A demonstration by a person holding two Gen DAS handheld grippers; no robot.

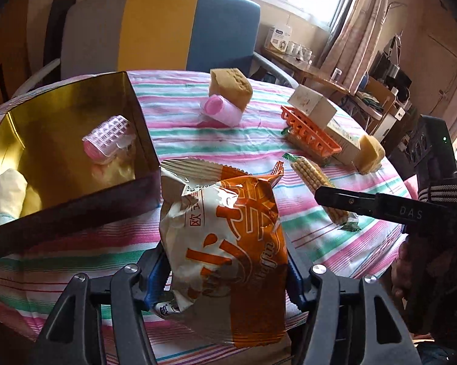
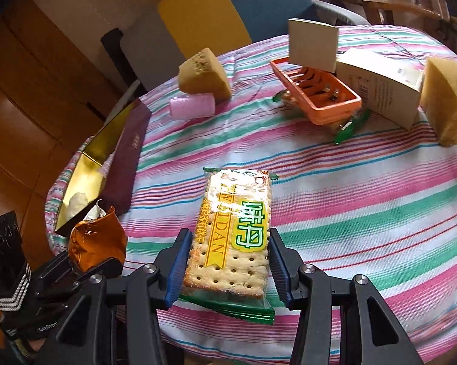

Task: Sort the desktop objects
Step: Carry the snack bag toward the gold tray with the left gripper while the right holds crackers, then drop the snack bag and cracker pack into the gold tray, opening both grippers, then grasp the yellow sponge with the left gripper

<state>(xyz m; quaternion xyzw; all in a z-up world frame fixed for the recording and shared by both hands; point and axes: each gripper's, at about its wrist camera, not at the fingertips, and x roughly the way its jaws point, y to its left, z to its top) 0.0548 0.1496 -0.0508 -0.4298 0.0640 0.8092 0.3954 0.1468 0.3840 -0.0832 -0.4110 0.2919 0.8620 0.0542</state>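
My left gripper (image 1: 228,276) is shut on an orange-and-white snack bag (image 1: 225,243) and holds it above the striped tablecloth, just right of the gold-lined box (image 1: 61,200). The bag also shows in the right wrist view (image 2: 97,237). My right gripper (image 2: 225,270) has its jaws around a green-edged cracker packet (image 2: 234,234) that lies on the cloth; the pads sit at its sides. That packet (image 1: 319,188) and a right finger (image 1: 350,203) show in the left wrist view. The box holds a pink roller (image 1: 109,140) and a pale sponge (image 1: 6,194).
Farther back lie a yellow sponge (image 1: 231,86) on a pink roll (image 1: 219,111), an orange rack (image 1: 310,137) over a snack, white cartons (image 1: 313,103) and another sponge (image 1: 370,153). A blue-and-yellow chair (image 1: 188,30) stands behind the round table (image 1: 335,252).
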